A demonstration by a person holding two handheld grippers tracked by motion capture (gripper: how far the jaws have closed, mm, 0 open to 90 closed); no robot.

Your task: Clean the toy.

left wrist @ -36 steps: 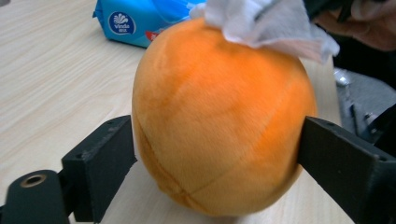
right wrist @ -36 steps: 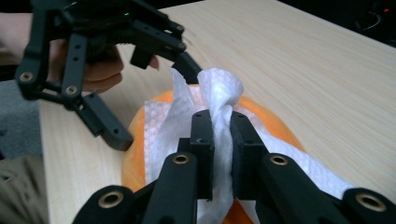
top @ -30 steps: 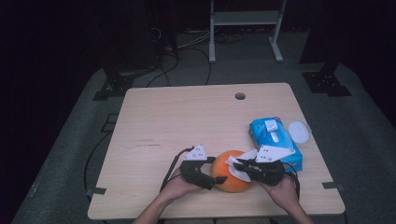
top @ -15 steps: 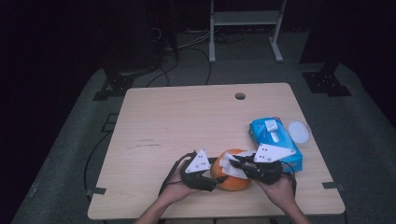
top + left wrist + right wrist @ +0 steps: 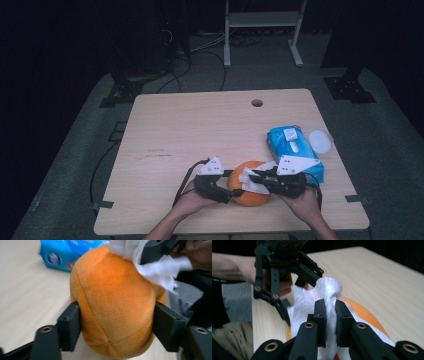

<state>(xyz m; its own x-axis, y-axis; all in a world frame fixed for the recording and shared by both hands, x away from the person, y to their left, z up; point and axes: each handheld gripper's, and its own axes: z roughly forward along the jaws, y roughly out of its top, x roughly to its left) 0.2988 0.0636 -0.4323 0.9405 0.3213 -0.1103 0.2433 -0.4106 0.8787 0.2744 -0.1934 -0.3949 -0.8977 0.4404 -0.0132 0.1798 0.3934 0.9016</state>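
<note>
1. High view: we are seeing an orange plush ball (image 5: 250, 192) sitting near the front edge of the table (image 5: 200, 130), between our two hands.
2. We are clamping the ball's sides with the left gripper (image 5: 116, 328); its jaws have just been closing, then easing open slightly, around the ball.
3. We are pinching a white tissue (image 5: 329, 290) tightly in the right gripper (image 5: 330, 315), draping it over the ball's top.
4. We are noting a blue wipes pack (image 5: 292, 147) lying just beyond the right hand.

Orange plush ball (image 5: 248, 191) on table w/ white wipe (image 5: 253, 181) draped atop — near front edge.
</note>
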